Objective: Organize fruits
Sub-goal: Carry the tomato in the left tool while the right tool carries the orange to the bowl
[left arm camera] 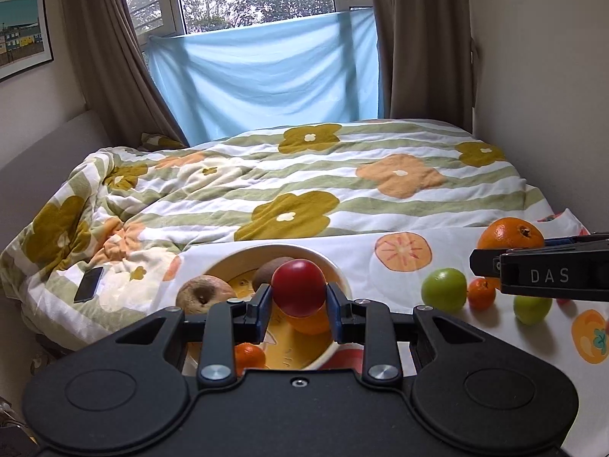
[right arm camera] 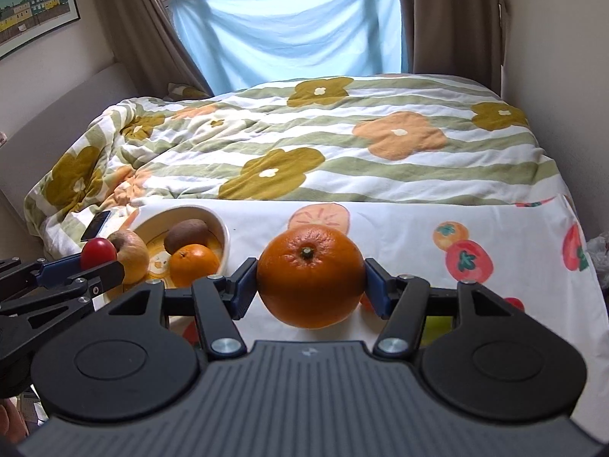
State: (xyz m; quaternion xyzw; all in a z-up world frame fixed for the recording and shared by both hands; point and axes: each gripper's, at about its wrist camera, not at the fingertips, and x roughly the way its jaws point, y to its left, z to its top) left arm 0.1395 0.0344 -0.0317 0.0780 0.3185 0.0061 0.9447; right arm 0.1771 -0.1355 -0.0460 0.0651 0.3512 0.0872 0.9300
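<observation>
Two fruits are in our grip at once: the left gripper point(left arm camera: 298, 302) is clenched on a small red fruit point(left arm camera: 298, 287), perhaps a plum or a tomato, and the right gripper point(right arm camera: 310, 283) is clamped on a large orange point(right arm camera: 310, 276), pads pressing its sides, stem end up. We carry the red fruit above the cream bowl point(left arm camera: 327, 262) that sits at the left edge of the fruit-printed cloth point(left arm camera: 380, 304), which suggests the bowl is the collecting place and this piece is about to go in. We judge the orange to be next, since it hangs over the bare middle of the cloth, well apart from the bowl.

Our left wrist view shows what the right one hides: two green fruits point(left arm camera: 443, 289) and a small mandarin point(left arm camera: 481, 293) lying near the right edge of the cloth, not yet gathered, plus another small mandarin point(left arm camera: 249, 356) inside the bowl under our fingers. Our right wrist view gives the clearer look into the bowl point(right arm camera: 224, 228): a kiwi point(right arm camera: 188, 234), an orange fruit point(right arm camera: 194, 264) and a brownish apple-like fruit point(right arm camera: 131, 255) at its near rim. A dark phone point(right arm camera: 97, 224) lies on the flowered quilt point(right arm camera: 342, 152) just beyond the cloth's far left corner
</observation>
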